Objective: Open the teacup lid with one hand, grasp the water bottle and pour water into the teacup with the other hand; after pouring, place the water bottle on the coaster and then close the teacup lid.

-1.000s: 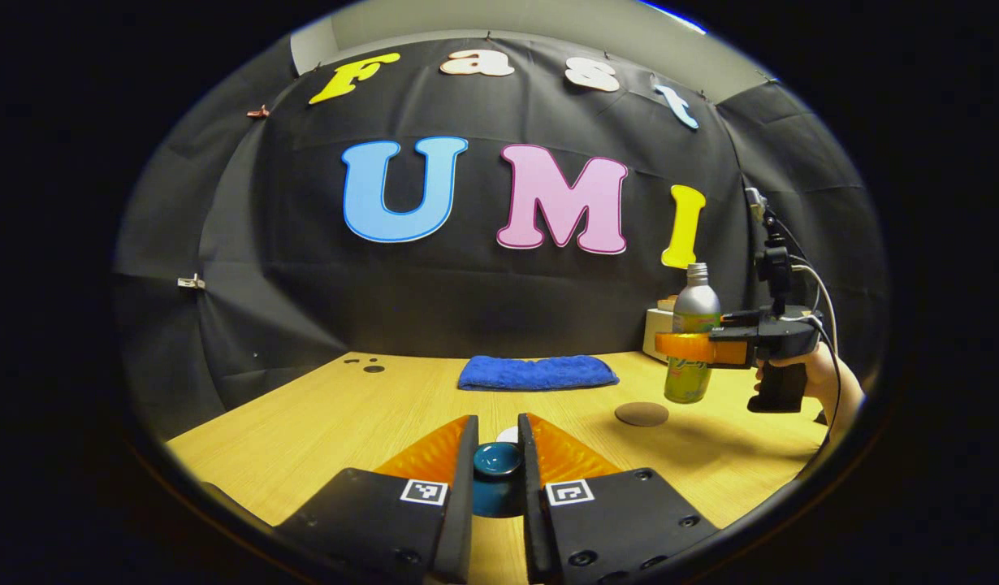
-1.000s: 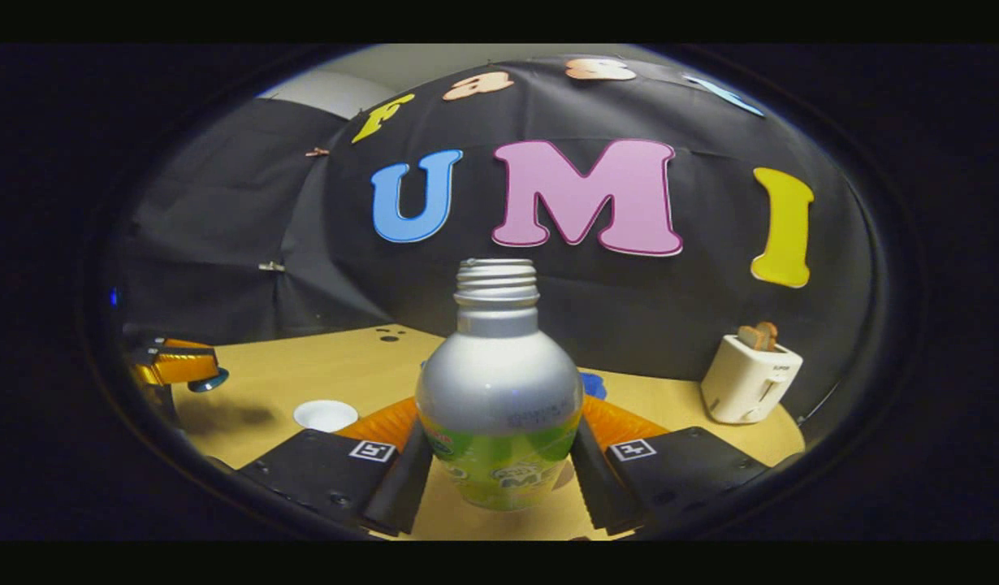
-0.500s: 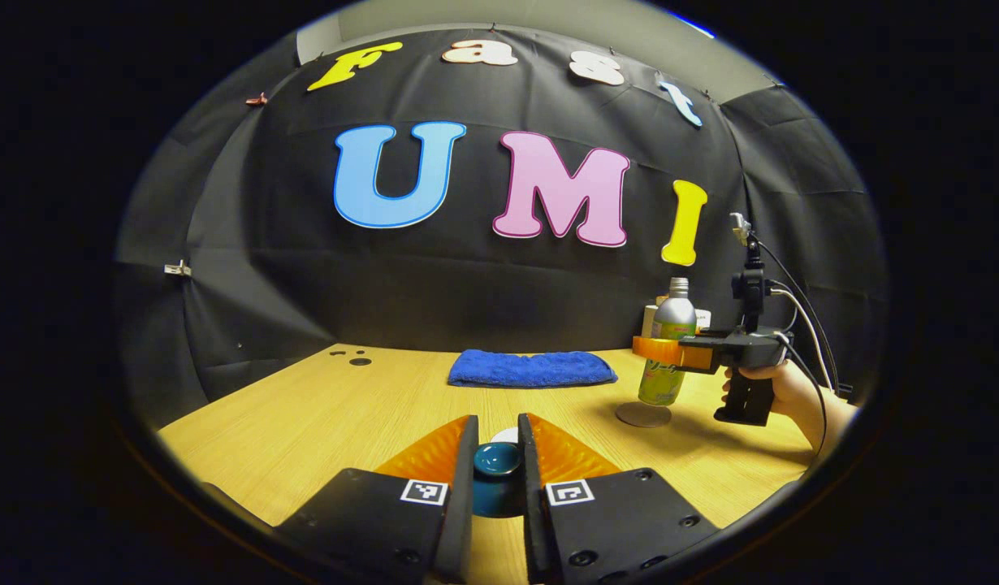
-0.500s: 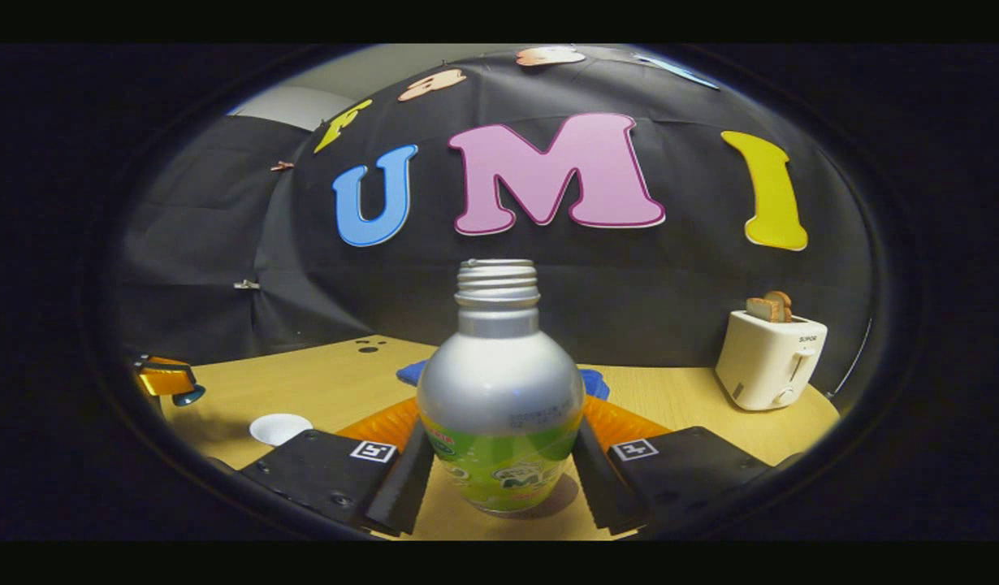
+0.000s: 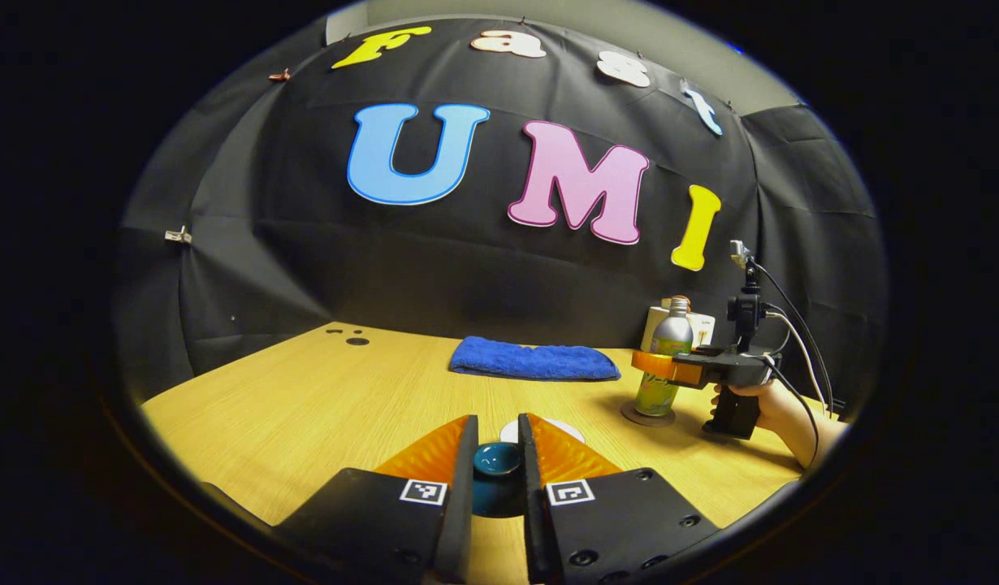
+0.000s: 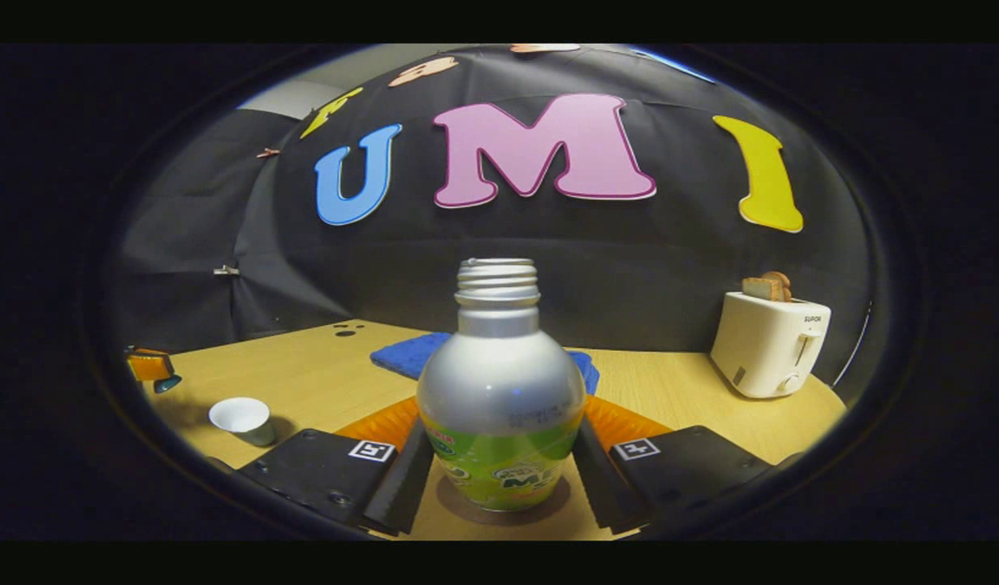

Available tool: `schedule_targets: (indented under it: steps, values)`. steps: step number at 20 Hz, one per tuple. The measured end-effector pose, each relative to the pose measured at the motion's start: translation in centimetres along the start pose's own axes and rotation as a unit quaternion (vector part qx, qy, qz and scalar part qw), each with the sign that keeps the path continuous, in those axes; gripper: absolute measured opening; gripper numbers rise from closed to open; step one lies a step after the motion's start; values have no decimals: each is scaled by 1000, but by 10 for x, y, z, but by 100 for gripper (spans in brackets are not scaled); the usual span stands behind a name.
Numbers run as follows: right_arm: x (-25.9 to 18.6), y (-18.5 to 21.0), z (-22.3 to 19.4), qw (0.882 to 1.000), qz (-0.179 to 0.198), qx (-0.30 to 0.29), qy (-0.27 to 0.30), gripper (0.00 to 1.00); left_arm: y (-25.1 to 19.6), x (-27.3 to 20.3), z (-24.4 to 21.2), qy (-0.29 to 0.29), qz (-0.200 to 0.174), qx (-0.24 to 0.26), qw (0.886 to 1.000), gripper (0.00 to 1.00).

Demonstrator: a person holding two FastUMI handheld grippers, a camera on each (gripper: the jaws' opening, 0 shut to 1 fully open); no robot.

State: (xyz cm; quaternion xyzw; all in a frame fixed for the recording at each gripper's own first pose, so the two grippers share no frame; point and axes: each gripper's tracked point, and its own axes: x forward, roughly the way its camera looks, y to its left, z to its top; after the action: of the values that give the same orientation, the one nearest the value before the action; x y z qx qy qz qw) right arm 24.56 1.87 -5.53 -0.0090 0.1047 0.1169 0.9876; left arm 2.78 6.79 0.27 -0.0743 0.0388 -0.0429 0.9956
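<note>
The water bottle [image 6: 499, 390] stands upright on the round brown coaster [image 6: 499, 508], whose rim shows under its base, so the pour looks done and the set-down is at hand or just made. The right gripper [image 6: 499, 467] has both fingers pressed against the bottle's lower body and has not let go. The left gripper [image 5: 498, 463] is clamped on the knob of the dark teal teacup lid [image 5: 497, 459], held above the wooden table [image 5: 321, 406] with the white teacup [image 5: 540, 426] just past its tips. In the right gripper view the teacup [image 6: 244, 418] stands open, well apart from the bottle; whether it holds water is hard to tell. Left to do: release the bottle and put the lid back.
</note>
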Motion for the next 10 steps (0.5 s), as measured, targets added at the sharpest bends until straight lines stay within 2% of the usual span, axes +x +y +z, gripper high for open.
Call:
schedule_targets:
  steps: [2,3,5,10]
  values:
    - [-1,-1,-3,1000,0,2,4,83,1,0,0,-1,0,1,1000,30]
    - [0,-2,-7,1000,1,10,9,79,0,0,1,-2,0,1,1000,30]
    - [-1,-2,-6,1000,-3,26,8,84,-1,-1,2,-3,-3,1,1000,30]
    - [-7,-9,-3,999,-13,30,3,85,-3,-3,-1,2,-7,-7,1000,30]
